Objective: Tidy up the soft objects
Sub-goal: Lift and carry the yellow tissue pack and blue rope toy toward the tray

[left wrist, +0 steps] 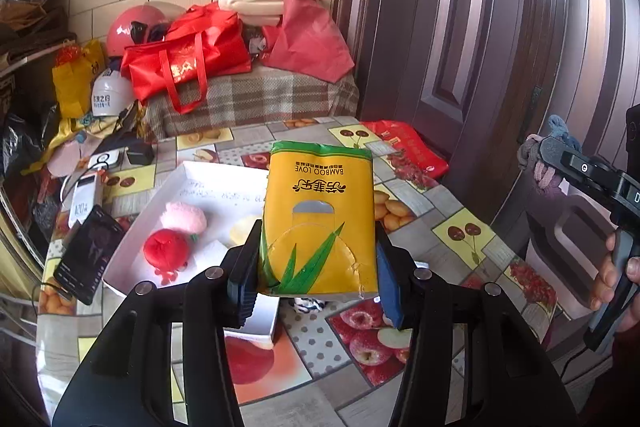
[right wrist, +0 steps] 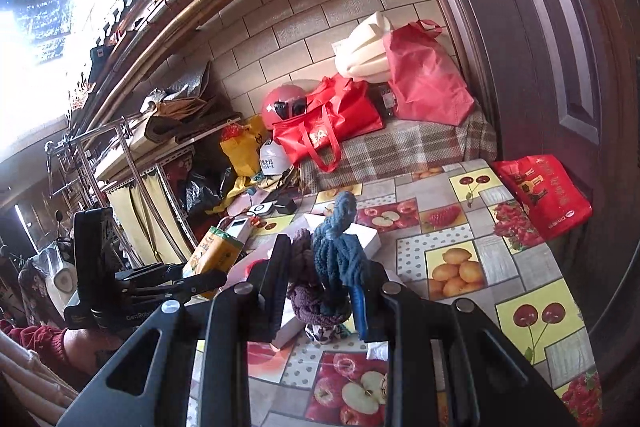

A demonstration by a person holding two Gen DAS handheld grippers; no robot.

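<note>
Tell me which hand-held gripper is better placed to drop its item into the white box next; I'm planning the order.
Left, probably. The left hand-held gripper holds the yellow tissue pack right beside the white box, partly over it. The right hand-held gripper, clamping the knitted bundle, sits further back.

L tool [left wrist: 318, 275] clamped on load, R tool [right wrist: 320, 291] clamped too, both raised

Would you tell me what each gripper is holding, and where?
Left gripper clamps the yellow tissue pack by its lower sides; right gripper pinches the knitted cloth bundle near its base.
</note>
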